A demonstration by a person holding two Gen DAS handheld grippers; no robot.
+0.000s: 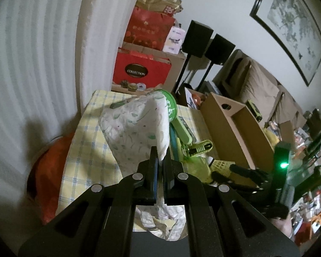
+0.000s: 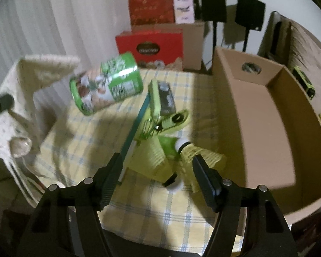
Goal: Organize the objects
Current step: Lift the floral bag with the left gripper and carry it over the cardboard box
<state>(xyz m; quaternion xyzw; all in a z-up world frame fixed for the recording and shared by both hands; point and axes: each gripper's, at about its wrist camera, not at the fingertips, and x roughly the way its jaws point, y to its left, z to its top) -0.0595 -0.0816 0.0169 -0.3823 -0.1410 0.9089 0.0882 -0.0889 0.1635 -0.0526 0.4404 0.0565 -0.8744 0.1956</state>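
Observation:
My left gripper (image 1: 160,156) is shut on a white leaf-print cloth (image 1: 137,124) and holds it up over the yellow checked table (image 1: 85,141); the cloth also shows at the left of the right wrist view (image 2: 21,90). A green can (image 2: 107,83) is tilted in mid-air beside the cloth, blurred. My right gripper (image 2: 156,167) is open, over a pile of green and yellow items: a yellow mesh piece (image 2: 152,158), a green clip (image 2: 175,120), a green-edged device (image 2: 162,96) and a teal strap (image 2: 134,126).
An open brown cardboard box (image 2: 267,117) stands at the table's right. Red gift boxes (image 2: 149,45) and cardboard boxes are stacked behind the table, with two black speakers on stands (image 2: 214,2). White curtain at left. An orange object (image 1: 49,171) lies below the table's left edge.

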